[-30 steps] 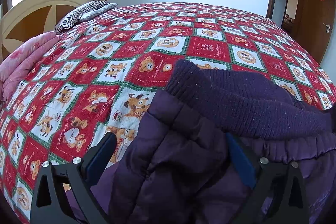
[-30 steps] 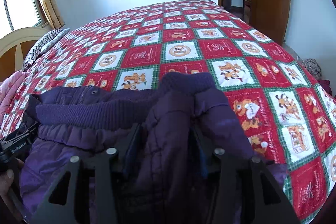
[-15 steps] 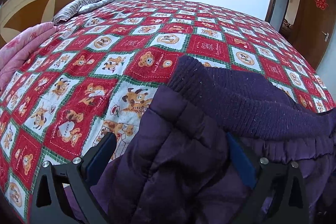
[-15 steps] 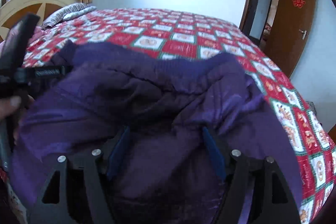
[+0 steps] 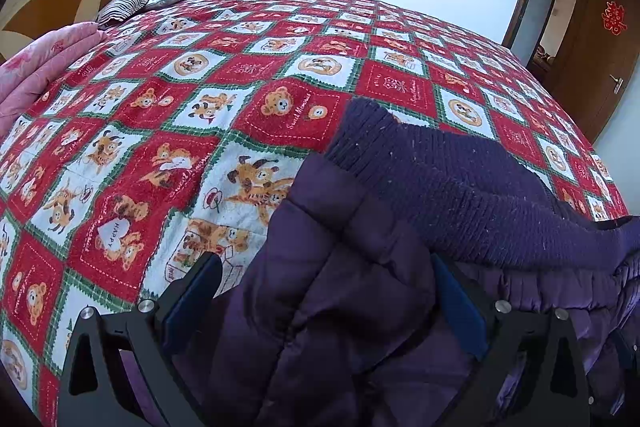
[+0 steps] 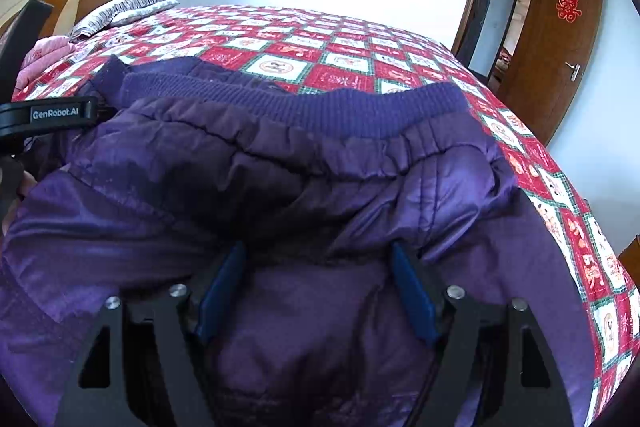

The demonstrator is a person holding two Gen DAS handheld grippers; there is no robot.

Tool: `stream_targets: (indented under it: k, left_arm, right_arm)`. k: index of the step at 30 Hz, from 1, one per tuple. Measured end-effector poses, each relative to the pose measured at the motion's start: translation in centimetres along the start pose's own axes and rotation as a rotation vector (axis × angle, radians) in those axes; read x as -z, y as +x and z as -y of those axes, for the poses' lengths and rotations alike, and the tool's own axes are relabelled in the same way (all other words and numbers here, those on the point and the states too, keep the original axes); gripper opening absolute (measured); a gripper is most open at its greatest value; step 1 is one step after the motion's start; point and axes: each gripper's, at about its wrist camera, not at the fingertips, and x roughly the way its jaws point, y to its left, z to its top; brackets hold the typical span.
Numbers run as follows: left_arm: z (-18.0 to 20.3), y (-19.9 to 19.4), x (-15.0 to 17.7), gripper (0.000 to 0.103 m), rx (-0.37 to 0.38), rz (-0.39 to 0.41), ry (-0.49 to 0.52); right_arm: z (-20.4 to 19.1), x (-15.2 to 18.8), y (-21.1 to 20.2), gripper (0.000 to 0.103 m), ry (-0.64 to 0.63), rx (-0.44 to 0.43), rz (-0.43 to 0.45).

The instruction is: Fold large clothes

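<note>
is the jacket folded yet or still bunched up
Bunched, not folded: the jacket lies in loose puffy rumples on the bed, with fabric between both grippers' fingers.

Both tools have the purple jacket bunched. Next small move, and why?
Probably carry the held fold forward and lay it flat. Both the left tool and right tool grip the bunched purple jacket, with open bedspread ahead.

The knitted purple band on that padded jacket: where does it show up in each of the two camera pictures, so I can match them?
Left wrist view: the ribbed band runs from centre to the right edge, just above the gripper.
Right wrist view: it stretches across the upper middle, above the gathered padding.
Shared landmark: the brown door with a red ornament, at upper right in both.
</note>
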Motion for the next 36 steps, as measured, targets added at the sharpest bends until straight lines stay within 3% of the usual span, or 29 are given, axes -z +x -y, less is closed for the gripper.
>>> stream_targets:
  k: [19,22,24,27,31,36]
  left_arm:
    - [-0.5,0.0,0.0,0.102,0.024,-0.019,-0.027]
    - [-1.9,-1.5,0.1,0.102,0.067,-0.039,-0.067]
    - [-3.2,-4.3,0.7,0.102,0.059,-0.002,-0.078]
    - [-6.2,-9.6,3.0,0.102,0.033,0.074,-0.08]
    - [-10.8,-14.5,7.7,0.102,0.033,0.104,-0.101]
    - [-13.3,-16.3,12.2,0.102,0.134,0.069,-0.209]
  right_arm:
    - [0.0,0.0,0.3,0.08,0.005,0.005,0.006]
    - [0.0,0.1,0.1,0.079,0.005,0.008,0.012]
    - [0.0,0.1,-0.3,0.079,0.004,0.017,0.025]
    - [-0.1,0.4,-1.6,0.079,0.0,0.032,0.049]
    - [0.0,1.4,-5.9,0.079,0.027,-0.002,0.099]
    - [-1.9,3.9,-10.6,0.091,0.041,-0.045,0.178]
